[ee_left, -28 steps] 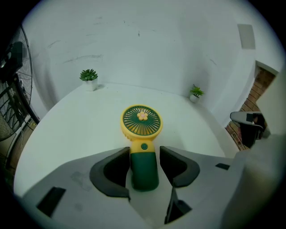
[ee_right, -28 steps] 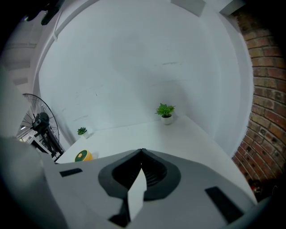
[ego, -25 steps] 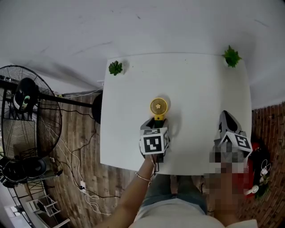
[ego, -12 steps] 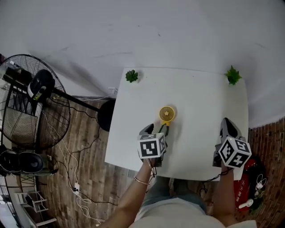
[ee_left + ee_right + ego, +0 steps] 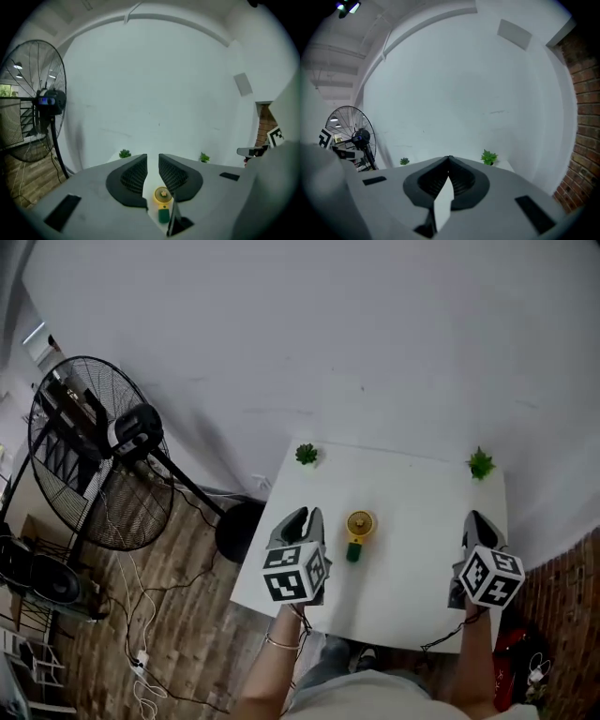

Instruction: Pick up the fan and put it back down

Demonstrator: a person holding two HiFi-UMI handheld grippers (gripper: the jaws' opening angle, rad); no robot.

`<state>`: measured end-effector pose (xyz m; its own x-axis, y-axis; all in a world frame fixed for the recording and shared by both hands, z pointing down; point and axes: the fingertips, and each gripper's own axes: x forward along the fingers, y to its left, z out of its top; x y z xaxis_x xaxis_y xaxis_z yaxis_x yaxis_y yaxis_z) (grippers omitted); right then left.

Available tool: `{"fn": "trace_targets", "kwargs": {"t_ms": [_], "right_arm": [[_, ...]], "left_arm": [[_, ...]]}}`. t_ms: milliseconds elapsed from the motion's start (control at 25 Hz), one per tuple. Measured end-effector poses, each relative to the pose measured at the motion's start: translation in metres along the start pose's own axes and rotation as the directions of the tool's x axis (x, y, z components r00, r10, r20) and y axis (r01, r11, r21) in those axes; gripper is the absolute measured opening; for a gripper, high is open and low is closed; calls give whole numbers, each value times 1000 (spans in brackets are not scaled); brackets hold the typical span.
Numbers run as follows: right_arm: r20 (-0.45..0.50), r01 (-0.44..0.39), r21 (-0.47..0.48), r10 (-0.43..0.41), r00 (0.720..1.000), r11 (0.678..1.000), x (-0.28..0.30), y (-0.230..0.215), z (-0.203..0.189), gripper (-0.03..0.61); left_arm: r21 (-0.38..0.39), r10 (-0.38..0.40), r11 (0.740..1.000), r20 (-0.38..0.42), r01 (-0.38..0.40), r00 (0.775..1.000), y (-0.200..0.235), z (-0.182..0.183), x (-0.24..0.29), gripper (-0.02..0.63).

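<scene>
We hold the left gripper (image 5: 307,515) above the table's (image 5: 412,568) near-left edge. Its jaws are narrowly apart after just closing, with nothing between them. The fan (image 5: 357,531), small and yellow, lies flat at the table's middle, green handle toward us, clear of both tools. Our right gripper (image 5: 473,517) hovers over the table's near-right edge, jaws tip to tip and empty. One little plant (image 5: 307,454) sits at the table's far-left corner, another plant (image 5: 481,463) at its far-right; their pots are too small to make out.

Pedestal fan's base (image 5: 234,532) partly behind table (image 5: 412,601) and left gripper (image 5: 307,515)
</scene>
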<state>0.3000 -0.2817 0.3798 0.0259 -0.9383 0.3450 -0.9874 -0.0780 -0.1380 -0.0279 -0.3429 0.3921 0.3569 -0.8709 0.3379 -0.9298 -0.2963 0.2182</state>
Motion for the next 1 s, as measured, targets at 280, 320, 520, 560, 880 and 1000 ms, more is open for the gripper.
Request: {"fn": "trace_targets", "kwargs": {"t_ms": [280, 320, 520, 560, 880, 1000], "right_arm": [[134, 0, -33, 4, 991, 999, -35, 7, 47, 0], [148, 4, -33, 1, 989, 999, -39, 7, 51, 0], [169, 18, -33, -13, 986, 999, -42, 5, 56, 0], [168, 20, -33, -14, 986, 999, -42, 5, 55, 0], [170, 34, -72, -22, 985, 997, -46, 12, 58, 0], [170, 34, -79, -20, 985, 996, -43, 17, 59, 0]], "left_arm": [[56, 68, 995, 286, -87, 956, 5, 72, -52, 11], [56, 71, 994, 309, -92, 949, 5, 77, -56, 11], [37, 79, 995, 336, -97, 939, 7, 83, -58, 11], [35, 80, 995, 333, -97, 940, 8, 83, -58, 11], [26, 86, 995, 313, -99, 946, 16, 79, -60, 11], [22, 91, 995, 309, -102, 947, 21, 79, -58, 11]]}}
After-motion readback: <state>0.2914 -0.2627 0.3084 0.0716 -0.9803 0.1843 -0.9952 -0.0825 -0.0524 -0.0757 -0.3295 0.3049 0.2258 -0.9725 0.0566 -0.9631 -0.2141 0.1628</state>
